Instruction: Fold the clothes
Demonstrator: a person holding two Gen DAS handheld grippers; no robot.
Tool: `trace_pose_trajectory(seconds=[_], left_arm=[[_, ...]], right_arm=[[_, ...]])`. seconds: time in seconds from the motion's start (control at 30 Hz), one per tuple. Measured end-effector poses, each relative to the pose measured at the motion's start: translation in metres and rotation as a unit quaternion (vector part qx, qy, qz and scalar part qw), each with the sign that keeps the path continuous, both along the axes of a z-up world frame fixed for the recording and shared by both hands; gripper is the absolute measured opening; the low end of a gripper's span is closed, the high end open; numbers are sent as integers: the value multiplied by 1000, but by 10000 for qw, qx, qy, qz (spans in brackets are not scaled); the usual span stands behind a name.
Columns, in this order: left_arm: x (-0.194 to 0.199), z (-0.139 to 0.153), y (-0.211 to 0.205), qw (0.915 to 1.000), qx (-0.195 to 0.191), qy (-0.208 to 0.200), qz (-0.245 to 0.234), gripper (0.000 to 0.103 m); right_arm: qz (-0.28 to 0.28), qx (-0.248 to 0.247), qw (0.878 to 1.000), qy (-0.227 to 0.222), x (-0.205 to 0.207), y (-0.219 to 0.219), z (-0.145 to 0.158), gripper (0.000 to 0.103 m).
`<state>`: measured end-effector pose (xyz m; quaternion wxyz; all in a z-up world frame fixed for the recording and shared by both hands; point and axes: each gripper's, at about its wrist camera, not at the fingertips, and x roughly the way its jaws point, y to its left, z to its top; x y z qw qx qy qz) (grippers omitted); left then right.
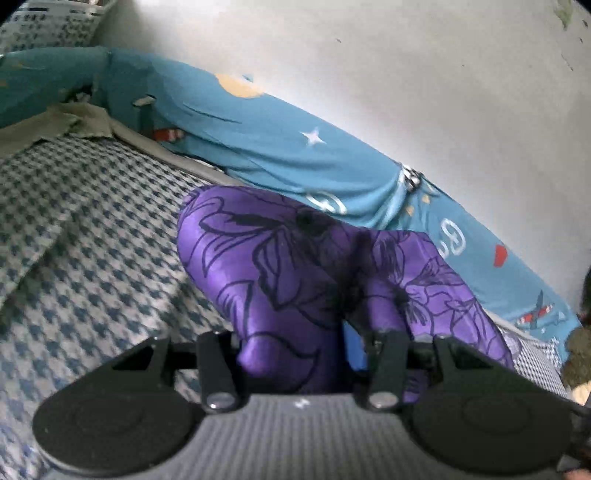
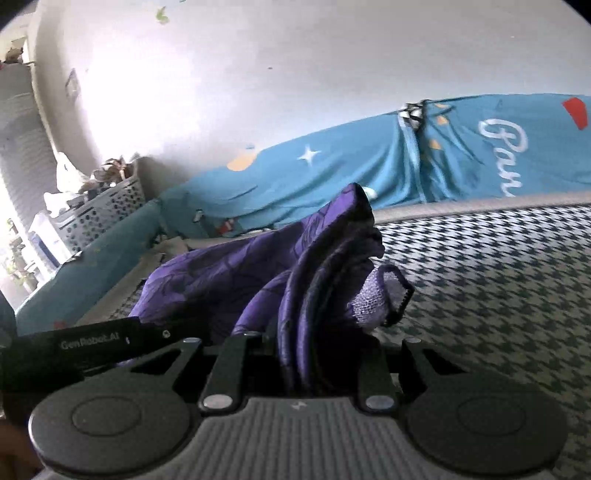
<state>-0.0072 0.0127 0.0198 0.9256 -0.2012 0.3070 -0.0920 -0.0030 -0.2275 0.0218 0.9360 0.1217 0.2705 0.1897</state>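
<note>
Here, both grippers clamp the same purple garment (image 1: 295, 266), a glossy fabric printed with dark flower outlines, raised off a bed covered in a blue-and-white houndstooth sheet (image 1: 92, 258).

Left wrist view, left to right: a white perforated basket (image 1: 48, 26) at the top corner; an olive-grey cloth (image 1: 55, 125) lying crumpled on the sheet; a teal blanket (image 1: 277, 140) with stars, planes and white lettering bunched along the white wall (image 1: 406, 74). The left gripper (image 1: 303, 343) has its jaws partly closed on a thick bunch of the purple fabric, which billows up directly ahead of the fingers and hides the tips.

Right wrist view, left to right: the basket (image 2: 107, 206) stands on a teal ledge, heaped with items too blurred to name; the body of the left gripper (image 2: 88, 343) juts in from the left edge, just beside the cloth. The right gripper (image 2: 314, 354) has its jaws narrow, pinching several stacked folds of the garment (image 2: 229, 273). A paler lilac mesh piece (image 2: 373, 295) with dark trim sticks out to the right. Beyond it, houndstooth sheet (image 2: 498, 295), with the teal blanket (image 2: 369, 166) behind.
</note>
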Motion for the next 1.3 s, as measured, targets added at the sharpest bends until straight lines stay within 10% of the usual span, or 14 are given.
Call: trace_pose_trajectory(seconds=[1.3], left_arm=[[31,22,209,9695,-50,59,2451,45]], right_arm=[[1966,459,9794,-93,115,202,-14,22]])
